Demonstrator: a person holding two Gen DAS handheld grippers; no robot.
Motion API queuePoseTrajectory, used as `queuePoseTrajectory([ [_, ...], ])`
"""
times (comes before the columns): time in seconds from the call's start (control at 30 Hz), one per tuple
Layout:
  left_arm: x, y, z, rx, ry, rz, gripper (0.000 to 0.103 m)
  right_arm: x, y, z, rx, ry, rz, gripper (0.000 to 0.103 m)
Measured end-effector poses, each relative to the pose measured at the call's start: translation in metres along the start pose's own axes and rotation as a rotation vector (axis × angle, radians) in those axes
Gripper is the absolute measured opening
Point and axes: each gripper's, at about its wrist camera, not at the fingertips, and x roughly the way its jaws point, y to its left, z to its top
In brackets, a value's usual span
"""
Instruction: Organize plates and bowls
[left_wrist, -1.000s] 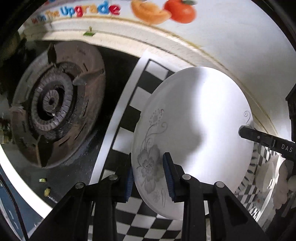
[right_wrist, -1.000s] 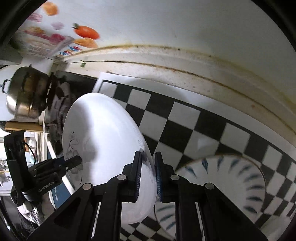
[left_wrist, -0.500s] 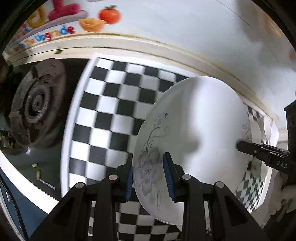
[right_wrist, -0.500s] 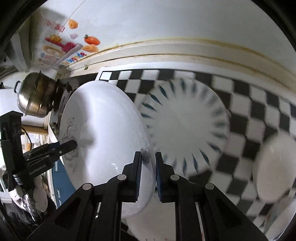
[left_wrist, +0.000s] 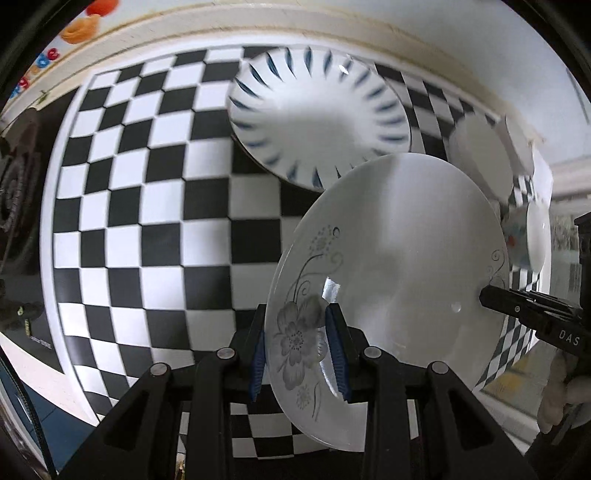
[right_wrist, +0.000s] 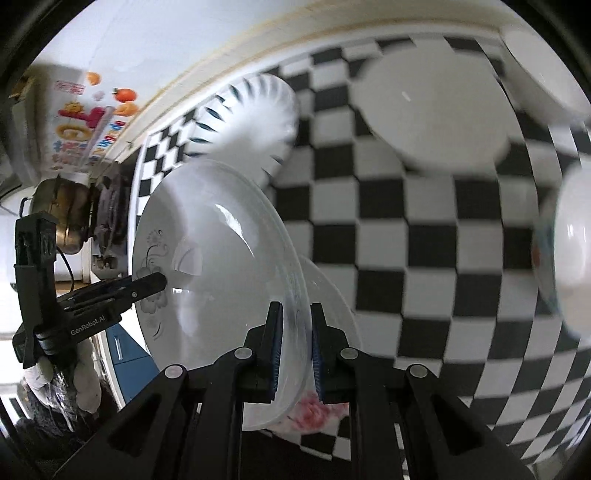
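Step in hand: carrying a floral plate (left_wrist: 391, 280), held in the air between both tools, over the checkered mat (left_wrist: 147, 206).

Left gripper (left_wrist: 297, 350): blue pads closed onto the plate's rim at the grey flower print, plate edge sandwiched between them. Right gripper (right_wrist: 293, 350): closed narrow on the opposite rim of the same plate. Each tool's tip shows in the other's view, at 3 o'clock in the left view and 9 o'clock in the right.

Plate sits tilted, well clear of the mat, at centre-right of the left view.

Around it: a blue-striped plate (left_wrist: 317, 114) on the mat at 12 o'clock, empty. White bowls (right_wrist: 432, 107) toward 1 o'clock in the right view, blurred; nothing visible in them. Another bowl (right_wrist: 569, 254) at 3 o'clock, pale inside, contents not discernible. A pink-flowered dish (right_wrist: 314, 410) lies directly under the right gripper.

Judgement: next move probably calls for levelling the plate and lowering it onto a matching dish, both grips loosening together. Uneven release risks a rim clash.
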Motion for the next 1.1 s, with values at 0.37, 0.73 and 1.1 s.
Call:
queuePoseTrajectory([
  [0.37,0.034,-0.009,-0.019,0.036,0.073,0.049,0.028,0.031,-0.031,-0.048,0.043,0.061,-0.023,0.016],
  [0.73,0.052,-0.025,-0.020,0.045,0.093,0.115,0.029,0.041,-0.023,-0.046,0.013,0.081,-0.075,0.016],
  [1.1,0.056,-0.046,-0.022,0.049,0.105,0.125,0.029,0.048,-0.015,-0.038,0.078,0.169,-0.067,0.039],
])
